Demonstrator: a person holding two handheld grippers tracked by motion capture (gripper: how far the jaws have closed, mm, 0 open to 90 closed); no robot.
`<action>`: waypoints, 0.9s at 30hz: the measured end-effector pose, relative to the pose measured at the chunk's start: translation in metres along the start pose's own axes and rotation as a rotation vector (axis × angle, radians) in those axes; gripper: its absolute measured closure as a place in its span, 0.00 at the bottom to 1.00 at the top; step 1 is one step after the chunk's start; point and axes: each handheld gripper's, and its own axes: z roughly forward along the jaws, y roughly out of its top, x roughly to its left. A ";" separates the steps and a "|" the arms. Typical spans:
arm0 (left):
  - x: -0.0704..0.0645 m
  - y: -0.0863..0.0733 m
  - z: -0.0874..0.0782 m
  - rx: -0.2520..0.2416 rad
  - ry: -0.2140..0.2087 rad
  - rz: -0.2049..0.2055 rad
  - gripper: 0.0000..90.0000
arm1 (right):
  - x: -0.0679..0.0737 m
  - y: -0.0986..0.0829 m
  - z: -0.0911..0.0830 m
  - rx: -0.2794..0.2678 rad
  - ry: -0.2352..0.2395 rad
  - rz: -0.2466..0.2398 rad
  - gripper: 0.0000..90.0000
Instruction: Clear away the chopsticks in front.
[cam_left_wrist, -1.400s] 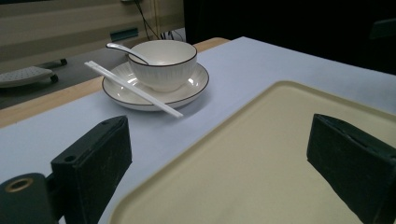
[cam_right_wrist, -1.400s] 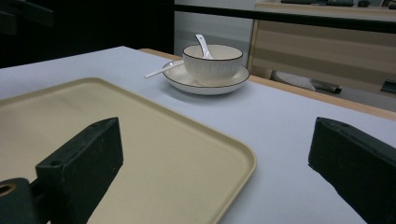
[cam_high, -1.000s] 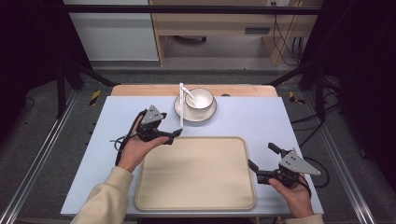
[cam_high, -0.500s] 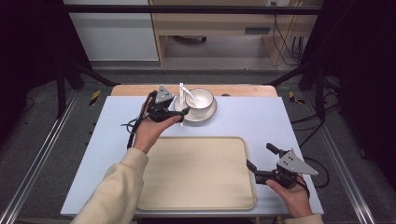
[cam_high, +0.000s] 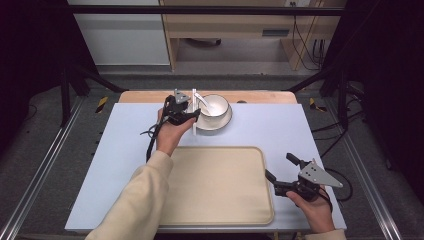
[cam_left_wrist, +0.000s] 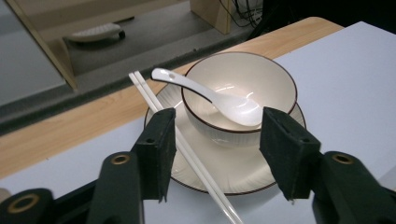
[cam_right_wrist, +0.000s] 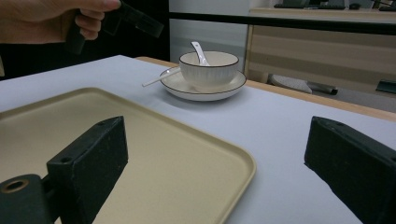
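A white bowl (cam_high: 215, 106) with a white spoon (cam_left_wrist: 219, 97) in it stands on a saucer (cam_high: 223, 123) at the table's far middle. White chopsticks (cam_high: 194, 114) rest across the saucer's left rim. My left gripper (cam_high: 191, 114) hovers just left of the bowl, open, its jaws bracketing the bowl (cam_left_wrist: 243, 93) and chopsticks (cam_left_wrist: 187, 149) in its own view. Beside the right edge of the beige tray (cam_high: 215, 185), my right gripper (cam_high: 280, 172) is open and holds nothing. From the right gripper view the bowl (cam_right_wrist: 208, 67) and tray (cam_right_wrist: 154, 154) lie ahead.
The pale blue mat (cam_high: 300, 130) covers a wooden table (cam_high: 260, 96) whose far edge shows behind the bowl. A wooden cabinet (cam_high: 230, 30) and cables stand beyond. Metal rails (cam_high: 45, 165) run along both sides.
My left gripper has moved forward and right, from the tray's near-left corner area up to the bowl and chopsticks. The right gripper has barely shifted.
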 end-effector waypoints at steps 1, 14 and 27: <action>0.000 -0.001 0.004 0.011 0.001 -0.012 0.51 | 0.000 0.000 0.000 0.000 0.000 0.000 0.07; 0.010 -0.022 0.044 0.133 0.066 -0.070 0.66 | -0.004 -0.001 -0.002 0.006 0.007 0.013 0.07; 0.011 -0.029 0.057 0.147 0.068 -0.072 0.77 | -0.006 -0.001 -0.003 0.006 0.008 0.023 0.08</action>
